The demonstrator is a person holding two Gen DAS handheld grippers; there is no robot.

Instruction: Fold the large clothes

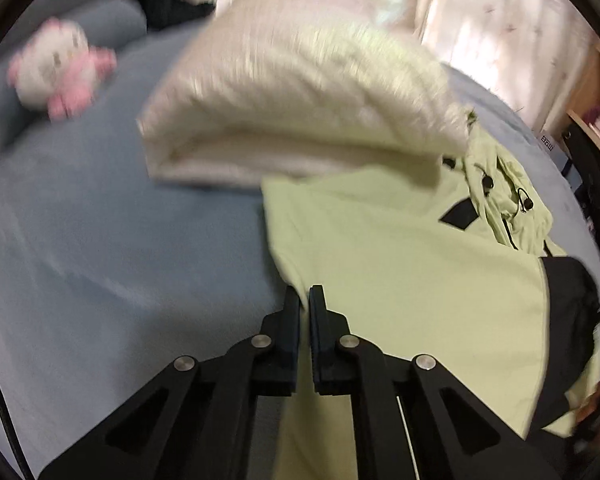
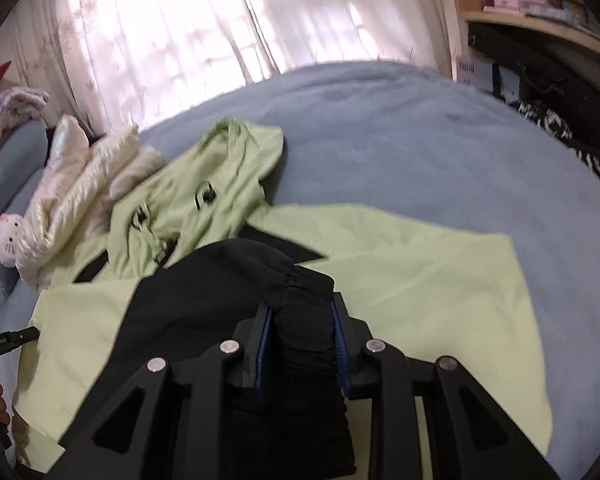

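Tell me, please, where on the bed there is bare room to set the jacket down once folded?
Bare blue bedspread lies beyond the green jacket, toward the curtains and shelf. A second free patch sits between the jacket's edge and the pink plush toy. The white padded coat and the jacket's hood crowd the pillow end.

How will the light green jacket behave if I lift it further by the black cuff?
Probably floppy: the light green jacket lies flat and creased on the bed, so it should drape and trail. The black cuff bunches between the right hand-held gripper fingers, suggesting thin, soft fabric. The hood may drag.
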